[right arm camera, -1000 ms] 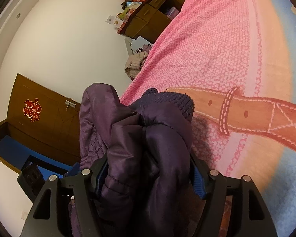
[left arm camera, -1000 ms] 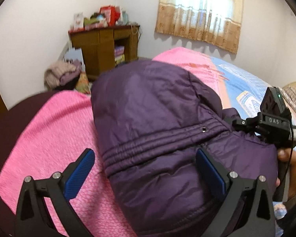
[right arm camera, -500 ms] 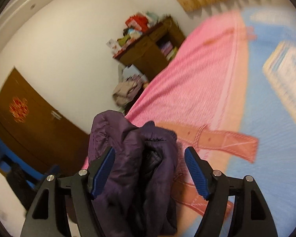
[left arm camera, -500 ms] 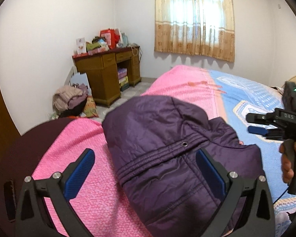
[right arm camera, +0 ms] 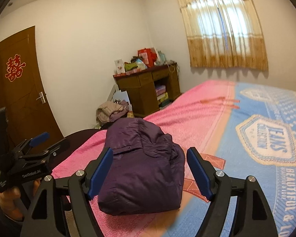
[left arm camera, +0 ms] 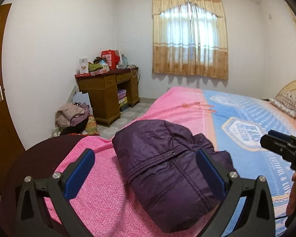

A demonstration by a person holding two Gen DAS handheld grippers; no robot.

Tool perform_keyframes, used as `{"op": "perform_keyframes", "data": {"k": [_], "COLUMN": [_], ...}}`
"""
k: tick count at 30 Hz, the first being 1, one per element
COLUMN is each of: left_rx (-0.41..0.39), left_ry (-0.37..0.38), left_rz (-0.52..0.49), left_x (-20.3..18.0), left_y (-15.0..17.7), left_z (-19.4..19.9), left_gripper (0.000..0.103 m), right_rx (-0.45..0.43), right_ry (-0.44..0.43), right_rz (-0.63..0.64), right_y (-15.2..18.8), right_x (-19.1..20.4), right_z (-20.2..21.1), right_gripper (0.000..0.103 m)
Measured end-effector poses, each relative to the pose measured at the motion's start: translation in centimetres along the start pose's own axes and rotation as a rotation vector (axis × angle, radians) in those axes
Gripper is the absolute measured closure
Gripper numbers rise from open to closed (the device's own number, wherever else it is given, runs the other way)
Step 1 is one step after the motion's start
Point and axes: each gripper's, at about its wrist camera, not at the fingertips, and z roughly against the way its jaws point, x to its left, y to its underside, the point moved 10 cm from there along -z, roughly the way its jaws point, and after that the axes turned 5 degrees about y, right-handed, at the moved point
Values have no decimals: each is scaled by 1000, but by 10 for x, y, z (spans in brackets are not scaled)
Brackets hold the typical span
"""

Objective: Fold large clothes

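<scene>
— Now that the purple jacket [right arm camera: 142, 167] lies as a folded bundle on the pink end of the bedspread [right arm camera: 197, 118], near the bed's foot, what has changed with you?

— A second ago my right gripper [right arm camera: 149, 171] was clamped on a thick wad of that jacket. Half a second ago its jaws had parted round the cloth. Now they stand wide, one pad on either side of the bundle with a gap to each, and nothing is between them.

— And the other one?

— My left gripper [left arm camera: 145, 172] has been wide all along and holds nothing. Both have pulled up and back, so more of the room shows: the wooden desk [left arm camera: 108, 96], the curtained window [left arm camera: 189, 43], the heap of clothes on the floor [left arm camera: 72, 114].

— So what does that mean for the fold?

— I judge this jacket done. The bundle keeps its shape unheld. One flap at its right side looks puffy and might spring open, being padded cloth.
</scene>
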Motion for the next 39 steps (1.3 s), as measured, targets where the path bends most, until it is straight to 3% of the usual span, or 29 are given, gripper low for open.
{"op": "perform_keyframes", "data": {"k": [15,39], "left_rx": [-4,-6], "left_ry": [10,11], "left_rz": [30,36], "left_x": [5,1], "left_y": [3,5], "left_z": [9,9], "left_gripper": [0,0], "right_rx": [-15,-22], "right_ry": [-26,-33], "right_rz": [47,46], "right_y": [-1,2], "right_x": [28,34], "right_z": [13,18], "right_gripper": [24,24]}}
